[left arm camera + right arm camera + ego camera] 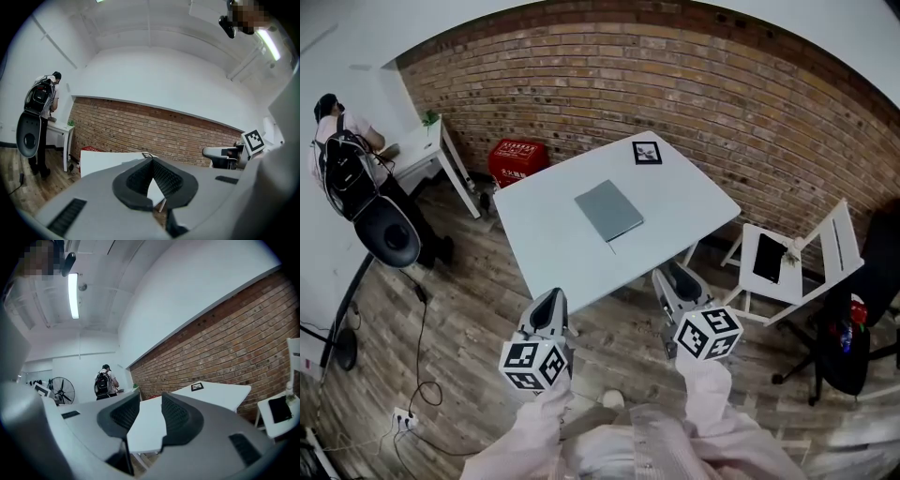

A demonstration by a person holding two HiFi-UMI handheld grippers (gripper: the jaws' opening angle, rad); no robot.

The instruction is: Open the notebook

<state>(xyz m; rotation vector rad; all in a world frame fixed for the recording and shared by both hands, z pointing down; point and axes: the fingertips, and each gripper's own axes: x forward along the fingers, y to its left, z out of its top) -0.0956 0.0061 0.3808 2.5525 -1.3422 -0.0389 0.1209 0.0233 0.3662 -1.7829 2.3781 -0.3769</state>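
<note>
A closed grey notebook [609, 209] lies flat near the middle of the white table [544, 234]. Both grippers hang short of the table's near edge, over the wooden floor and well away from the notebook. My left gripper [551, 298] has its jaws meeting at the tips with nothing between them; in the left gripper view [151, 160] it looks over the table [105, 160] toward the brick wall. My right gripper [667, 274] stands slightly open and empty; in the right gripper view [151, 398] a narrow gap shows the table top [220, 394]. Neither gripper view shows the notebook.
A square marker card [647, 153] lies at the table's far corner. A white folding chair [787, 262] with a black device [768, 258] stands to the right, a dark office chair [848, 342] beyond it. A red crate [518, 159] and a person at a desk [342, 150] are at the left.
</note>
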